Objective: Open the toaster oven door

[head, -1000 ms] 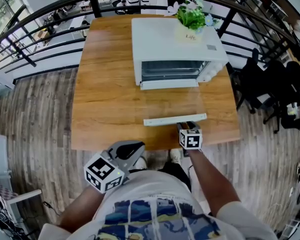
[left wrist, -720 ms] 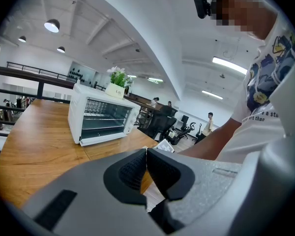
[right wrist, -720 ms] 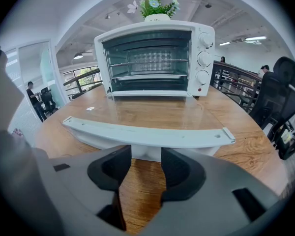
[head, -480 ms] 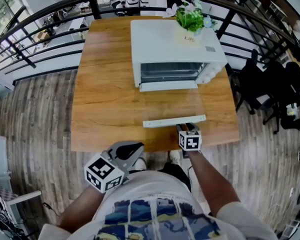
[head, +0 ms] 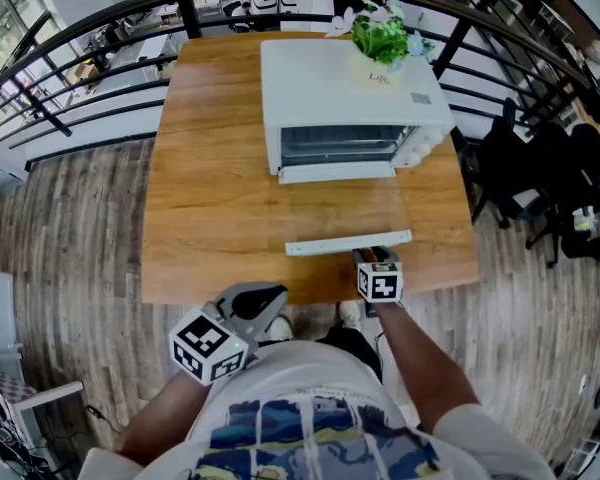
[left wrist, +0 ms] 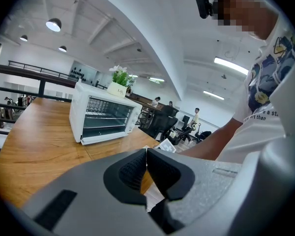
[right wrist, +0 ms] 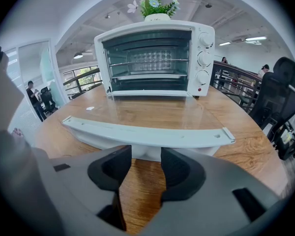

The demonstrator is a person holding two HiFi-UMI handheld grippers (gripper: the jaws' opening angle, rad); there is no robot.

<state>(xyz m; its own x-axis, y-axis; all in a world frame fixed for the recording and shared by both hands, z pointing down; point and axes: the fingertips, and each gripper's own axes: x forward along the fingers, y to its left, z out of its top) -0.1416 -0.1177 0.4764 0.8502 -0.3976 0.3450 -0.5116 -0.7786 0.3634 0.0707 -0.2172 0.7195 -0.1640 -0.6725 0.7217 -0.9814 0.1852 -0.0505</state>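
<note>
Toaster oven door [head: 345, 208] lies flat; right gripper [right wrist: 146, 156], jaws apart and empty at its handle [right wrist: 147, 132], should back straight off; left gripper [left wrist: 146, 154] closed, empty.

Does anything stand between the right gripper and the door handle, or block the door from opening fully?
Nothing visible does. The right gripper, jaws apart, sits right at the door handle with only bare table below. The glass door already lies open, roughly level, with only tabletop showing through it.
</note>
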